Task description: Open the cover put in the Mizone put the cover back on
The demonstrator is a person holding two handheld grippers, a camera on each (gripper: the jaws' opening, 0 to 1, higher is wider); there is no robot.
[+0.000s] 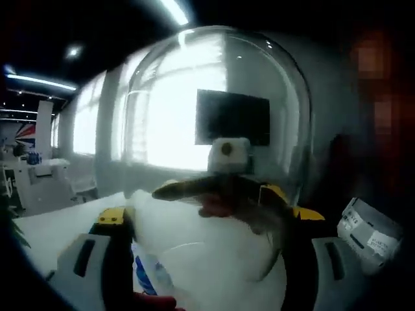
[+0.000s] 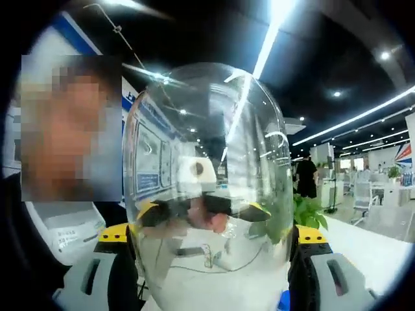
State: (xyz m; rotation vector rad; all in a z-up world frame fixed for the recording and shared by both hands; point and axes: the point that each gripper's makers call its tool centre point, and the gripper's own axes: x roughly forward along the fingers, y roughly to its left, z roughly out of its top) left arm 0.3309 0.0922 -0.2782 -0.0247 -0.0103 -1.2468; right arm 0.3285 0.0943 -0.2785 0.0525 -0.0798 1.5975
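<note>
Evidently an early-to-middle stage of the task. The cover (image 1: 217, 110), a clear dome, is the reference for all positions.

- **Left gripper** (image 1: 211, 217): in the left gripper view its grey, yellow-tipped jaws stand spread wide, one on each side of the cover's lower wall. They appear to press against it, so it is judged to be clamping the cover.
- **Right gripper** (image 2: 213, 233): in the right gripper view its jaws bracket the cover (image 2: 207, 175) in the same way and are judged to clamp it too. Each gripper shows through the clear wall in the other's view, the right gripper (image 1: 220, 188) and the left gripper (image 2: 198, 210), so they hold the cover from opposite sides.
- **Cover**: its rim seems tilted and raised off the white table (image 1: 58, 227). The opening step therefore looks done, or nearly so.
- **Mizone bottle** (image 1: 148, 272): a blue-and-white label lies below the cover's rim, just beside the left gripper's jaw on the bottle's side. It is outside the cover. A blue patch at the lower edge of the right gripper view may be the same bottle, though this cannot be confirmed.
- **Remaining**: the bottle is not yet set under the cover, and the cover is not yet put back. With both grippers occupied, one would have to let go to fetch the bottle.
</note>
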